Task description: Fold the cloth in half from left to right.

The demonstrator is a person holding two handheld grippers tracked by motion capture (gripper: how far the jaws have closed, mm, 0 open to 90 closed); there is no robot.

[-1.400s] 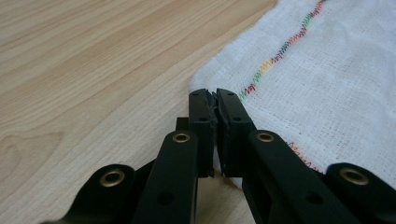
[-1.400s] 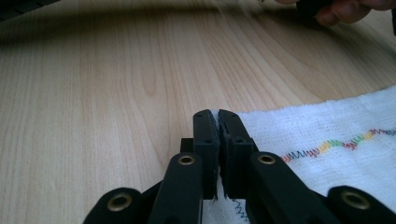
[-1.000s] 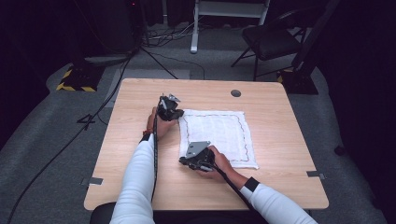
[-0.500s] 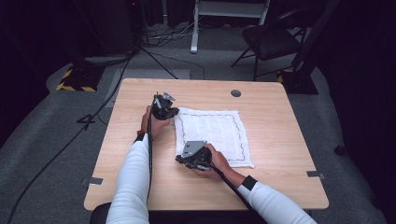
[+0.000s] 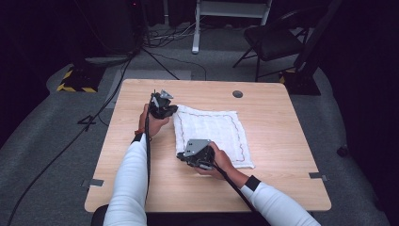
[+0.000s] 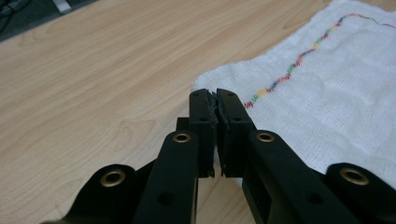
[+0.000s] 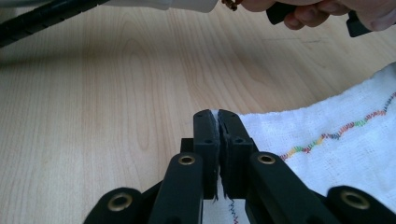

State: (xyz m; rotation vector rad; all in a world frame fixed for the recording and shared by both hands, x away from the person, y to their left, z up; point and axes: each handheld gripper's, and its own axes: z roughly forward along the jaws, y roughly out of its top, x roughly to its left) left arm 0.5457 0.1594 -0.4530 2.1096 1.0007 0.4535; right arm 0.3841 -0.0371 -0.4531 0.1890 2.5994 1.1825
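Cloth: white square woven towel with multicoloured zigzag stitched border [image 5: 211, 134] lies flat on light wooden table [image 5: 277, 183], slightly skewed, no clear long axis. Left gripper [image 6: 215, 100] clamps its far-left corner; right gripper [image 7: 218, 122] clamps its near-left corner.
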